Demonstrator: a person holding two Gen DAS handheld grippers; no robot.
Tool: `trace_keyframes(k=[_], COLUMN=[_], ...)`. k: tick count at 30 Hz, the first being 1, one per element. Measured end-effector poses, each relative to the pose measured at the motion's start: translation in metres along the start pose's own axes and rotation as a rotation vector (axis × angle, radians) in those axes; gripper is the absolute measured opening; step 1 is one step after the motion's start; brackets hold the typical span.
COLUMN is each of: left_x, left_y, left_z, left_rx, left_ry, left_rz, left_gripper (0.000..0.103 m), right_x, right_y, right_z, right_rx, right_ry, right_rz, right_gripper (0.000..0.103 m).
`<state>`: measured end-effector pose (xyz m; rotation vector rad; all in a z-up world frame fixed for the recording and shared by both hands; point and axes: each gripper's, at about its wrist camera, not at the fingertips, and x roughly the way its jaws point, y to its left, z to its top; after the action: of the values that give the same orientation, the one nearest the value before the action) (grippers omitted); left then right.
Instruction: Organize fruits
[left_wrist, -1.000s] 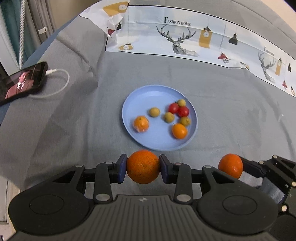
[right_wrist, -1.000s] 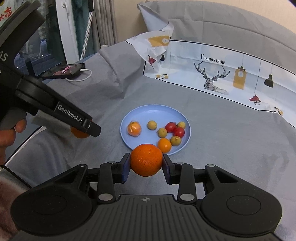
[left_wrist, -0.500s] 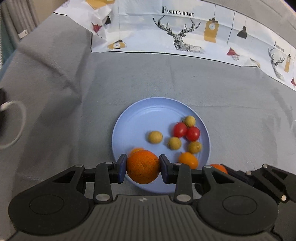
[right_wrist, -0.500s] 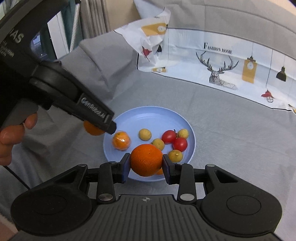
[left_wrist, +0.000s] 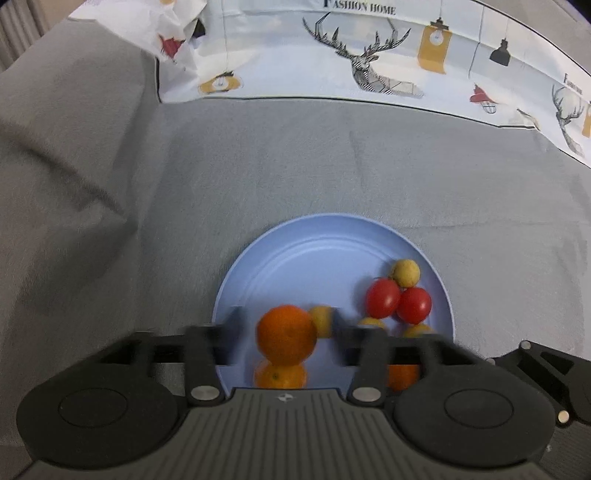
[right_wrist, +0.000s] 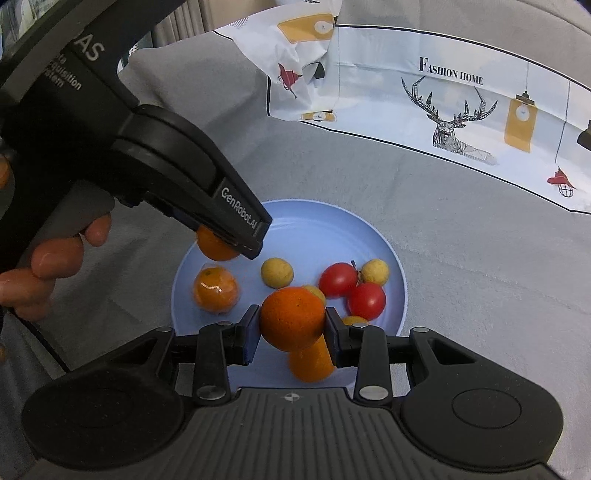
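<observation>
A light blue plate (left_wrist: 325, 254) (right_wrist: 325, 229) lies on grey cloth and holds several small fruits: two red tomatoes (left_wrist: 397, 302) (right_wrist: 352, 290), yellow fruits (right_wrist: 277, 272) and a wrapped orange (right_wrist: 215, 290). My left gripper (left_wrist: 286, 338) is over the plate's near left part; its jaws stand apart with gaps beside an orange (left_wrist: 286, 339) (right_wrist: 216, 245) between them. My right gripper (right_wrist: 291, 325) is shut on another orange (right_wrist: 291, 319) above the plate's near edge.
A white printed sheet with deer and lamps (left_wrist: 369, 62) (right_wrist: 443, 110) lies behind the plate. The grey cloth (left_wrist: 110, 184) is wrinkled at the left. A person's hand (right_wrist: 48, 258) holds the left gripper's handle.
Both grippers moved forward over the plate with their oranges. The left gripper's jaws have spread away from its orange, blurred by motion. The right gripper stays shut on its orange.
</observation>
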<state>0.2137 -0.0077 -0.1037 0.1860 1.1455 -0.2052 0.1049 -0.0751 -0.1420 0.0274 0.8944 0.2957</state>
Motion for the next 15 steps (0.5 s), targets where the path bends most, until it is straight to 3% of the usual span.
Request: trace_keyframes(k=[2, 4, 6, 15], left_x=[-0.011, -0.02, -0.028, -0.092], left_y=[0.003, 0.004, 0.007, 0.01], left_z=[-0.002, -0.006, -0.013, -0.068], left_rx=[-0.018, -0.017, -0.028, -0.09], left_ry=[-0.046, -0.053, -0.034, -0.026], left_rz=[0.013, 0.003, 0.016, 0.039], left_gripper=[0.103, 0.103, 0.103, 0.103], right_x=[0.002, -0.002, -0.012, -0.074], right_y=[-0.002, -0.005, -0.005, 0.015], right_z=[0.003, 0.005, 0.003, -0.023], right_rx=[0.01, 0.033, 0.042, 0.014], right_ry=[0.006, 0.004, -0.011, -0.026], right_rz=[0.012, 0.021, 0.002, -0.072], right_gripper=[0.05, 0.074, 0.083, 0.097])
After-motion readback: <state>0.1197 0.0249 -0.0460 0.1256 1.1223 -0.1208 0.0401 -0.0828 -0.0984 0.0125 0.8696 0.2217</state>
